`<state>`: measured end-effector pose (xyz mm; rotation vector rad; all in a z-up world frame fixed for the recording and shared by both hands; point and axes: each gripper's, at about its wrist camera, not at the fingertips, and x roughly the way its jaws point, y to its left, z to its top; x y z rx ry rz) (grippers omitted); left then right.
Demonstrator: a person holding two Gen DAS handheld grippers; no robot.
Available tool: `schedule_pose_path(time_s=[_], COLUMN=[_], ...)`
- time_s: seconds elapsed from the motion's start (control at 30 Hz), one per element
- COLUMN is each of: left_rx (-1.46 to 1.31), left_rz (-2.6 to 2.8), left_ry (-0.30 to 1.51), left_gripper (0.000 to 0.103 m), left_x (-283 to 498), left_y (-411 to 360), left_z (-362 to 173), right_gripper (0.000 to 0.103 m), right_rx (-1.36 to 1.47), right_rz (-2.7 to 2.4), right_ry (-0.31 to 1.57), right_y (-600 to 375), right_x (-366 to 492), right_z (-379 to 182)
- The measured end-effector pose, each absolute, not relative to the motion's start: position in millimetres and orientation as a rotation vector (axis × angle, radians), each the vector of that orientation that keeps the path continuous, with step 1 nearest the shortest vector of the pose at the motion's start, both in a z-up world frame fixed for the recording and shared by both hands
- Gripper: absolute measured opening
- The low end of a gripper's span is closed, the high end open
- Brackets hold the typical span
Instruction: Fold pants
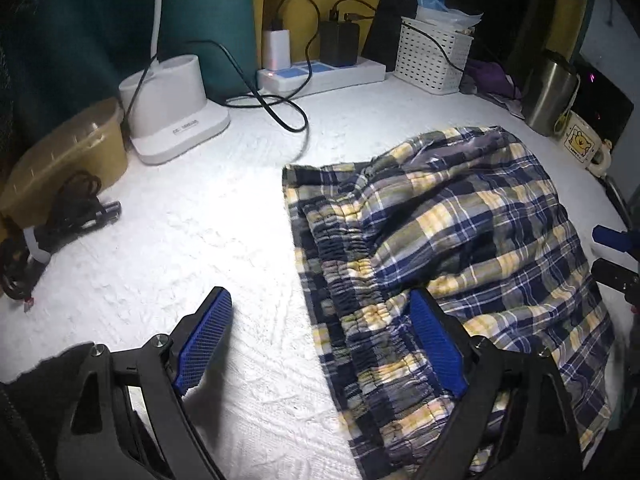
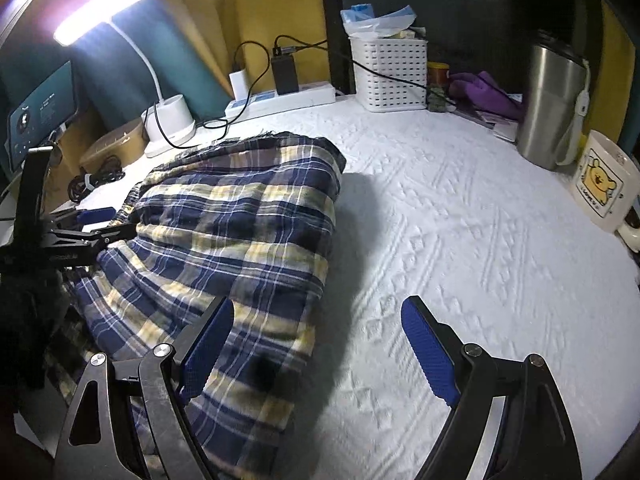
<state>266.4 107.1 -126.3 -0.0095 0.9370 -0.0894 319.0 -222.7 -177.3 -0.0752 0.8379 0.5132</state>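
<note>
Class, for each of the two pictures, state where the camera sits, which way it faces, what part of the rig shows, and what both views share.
Left wrist: on the left claw, looking down over the plaid pants' waistband edge; its own open claw shows, with the right claw at the frame's right.
Right wrist: on the right claw, looking down over the pants' other edge; open, with the left claw at left.
Shared: pants, white basket, lamp base, steel tumbler.

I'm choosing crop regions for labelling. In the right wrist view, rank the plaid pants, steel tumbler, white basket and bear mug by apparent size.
1. plaid pants
2. steel tumbler
3. white basket and bear mug: alike, and the mug sits nearer, so unranked.
</note>
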Motion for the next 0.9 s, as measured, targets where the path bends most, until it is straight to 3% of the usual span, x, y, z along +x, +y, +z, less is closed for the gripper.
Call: schedule_pose_path(time_s=[0.3, 0.57, 0.9], left_rx=[-0.067, -0.102, -0.064], left_rz=[-0.192, -0.2, -0.187], left_ry=[0.88, 0.976, 0.933], left_gripper=[0.088, 0.088, 0.094], left_x=[272.5, 292.6, 291.9], left_y=[97.8, 97.4, 91.3], left_z=[-93.7, -126.4, -129.7], right_gripper=[0.087, 0.087, 0.087], right_rx=[-0.081, -0.065, -0.007], right_rz=[0.495, 0.498, 0.532], right_ry=[0.819, 0.814, 0.87], right_y=[-221.7, -219.7, -207.7], right_x=[338.6, 357.1, 380.9], right_z=[-168.6, -164.9, -181.7])
